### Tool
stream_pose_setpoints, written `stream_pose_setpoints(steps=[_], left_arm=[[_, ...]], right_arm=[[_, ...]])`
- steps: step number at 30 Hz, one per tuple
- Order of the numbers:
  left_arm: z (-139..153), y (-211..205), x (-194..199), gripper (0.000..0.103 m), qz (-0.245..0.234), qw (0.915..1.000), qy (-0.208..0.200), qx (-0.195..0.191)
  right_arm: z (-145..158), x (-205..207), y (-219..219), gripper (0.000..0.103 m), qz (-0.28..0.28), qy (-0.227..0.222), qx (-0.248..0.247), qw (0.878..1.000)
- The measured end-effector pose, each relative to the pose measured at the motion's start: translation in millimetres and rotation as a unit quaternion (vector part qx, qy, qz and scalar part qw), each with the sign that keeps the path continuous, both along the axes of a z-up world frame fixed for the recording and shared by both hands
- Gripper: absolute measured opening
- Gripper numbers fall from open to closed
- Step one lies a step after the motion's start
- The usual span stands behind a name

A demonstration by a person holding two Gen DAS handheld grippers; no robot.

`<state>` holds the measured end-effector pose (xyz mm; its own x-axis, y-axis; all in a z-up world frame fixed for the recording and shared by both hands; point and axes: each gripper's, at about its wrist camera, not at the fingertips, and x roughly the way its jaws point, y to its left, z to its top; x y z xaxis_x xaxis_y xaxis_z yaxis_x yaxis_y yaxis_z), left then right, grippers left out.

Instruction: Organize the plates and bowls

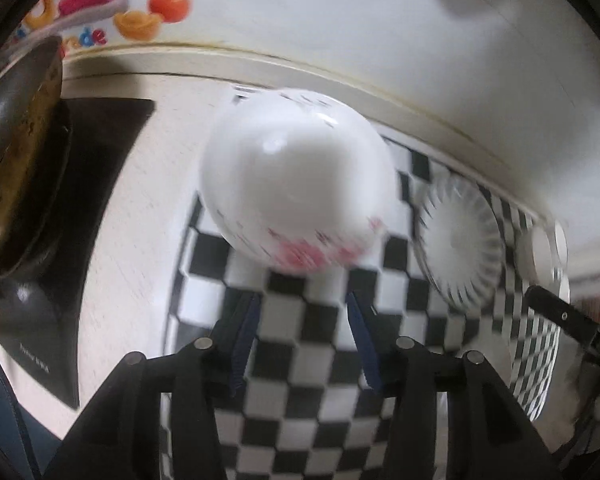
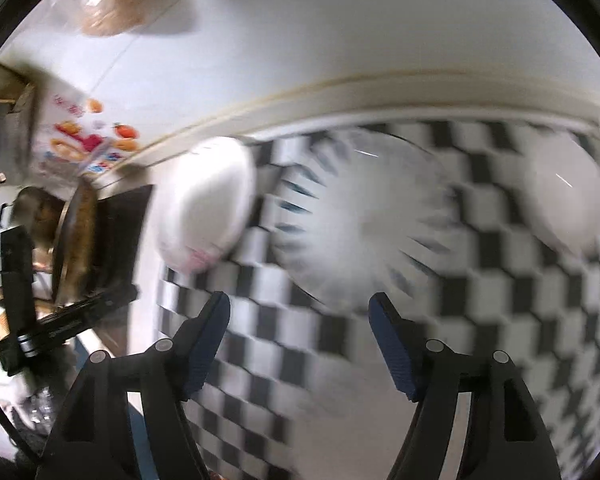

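A white bowl with a red mark (image 1: pixel 296 184) sits on the checkered mat (image 1: pixel 300 360), just ahead of my left gripper (image 1: pixel 302 300), which is open and empty. The same bowl shows in the right wrist view (image 2: pixel 206 204) at the mat's left edge. A white plate with dark radial lines (image 1: pixel 460 240) lies to the bowl's right; in the right wrist view this plate (image 2: pixel 364 220) is just ahead of my right gripper (image 2: pixel 300 300), open and empty. Another white dish (image 2: pixel 564 196) lies further right. Both views are blurred.
A dark pan (image 1: pixel 20 152) sits on a black stove top (image 1: pixel 88 184) left of the mat. The white tiled wall (image 1: pixel 340 12) with fruit stickers runs behind. The other gripper (image 1: pixel 568 320) shows at the right edge of the left wrist view.
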<state>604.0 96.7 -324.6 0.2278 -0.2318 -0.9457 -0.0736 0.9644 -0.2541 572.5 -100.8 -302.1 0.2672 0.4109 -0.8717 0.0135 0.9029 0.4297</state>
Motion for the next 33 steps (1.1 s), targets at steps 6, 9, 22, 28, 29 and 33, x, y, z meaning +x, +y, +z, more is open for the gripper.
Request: stream_pose_setpoints(steps=[6, 9, 22, 28, 29, 33], left_arm=[[-40.8, 43.7, 53.9, 0.044, 0.043, 0.9982, 0.035, -0.023], [-64.7, 60.8, 76.2, 0.044, 0.059, 0.9959, 0.059, -0.034], [-97.5, 60.6, 123.4, 0.035, 0.013, 0.9968, 0.078, -0.011], [-98.7, 58.8, 122.7, 0.032, 0.021, 0.9968, 0.077, -0.004], [-98.8, 59.4, 121.9, 0.032, 0.025, 0.9966, 0.079, -0.005], [-96.6, 57.4, 117.0, 0.032, 0.028, 0.9964, 0.08, -0.003]], right_arm=[[-24.1, 90.9, 68.7, 0.074, 0.049, 0.014, -0.021, 0.998], [-40.6, 129.9, 96.4, 0.074, 0.077, 0.027, -0.044, 0.996], [-130.8, 201.8, 131.5, 0.054, 0.132, 0.129, -0.076, 0.98], [-133.2, 199.3, 136.7, 0.028, 0.136, 0.132, -0.091, 0.978], [-134.0, 198.9, 136.7, 0.027, 0.137, 0.133, -0.09, 0.977], [-135.0, 198.8, 137.8, 0.025, 0.133, 0.142, -0.076, 0.978]])
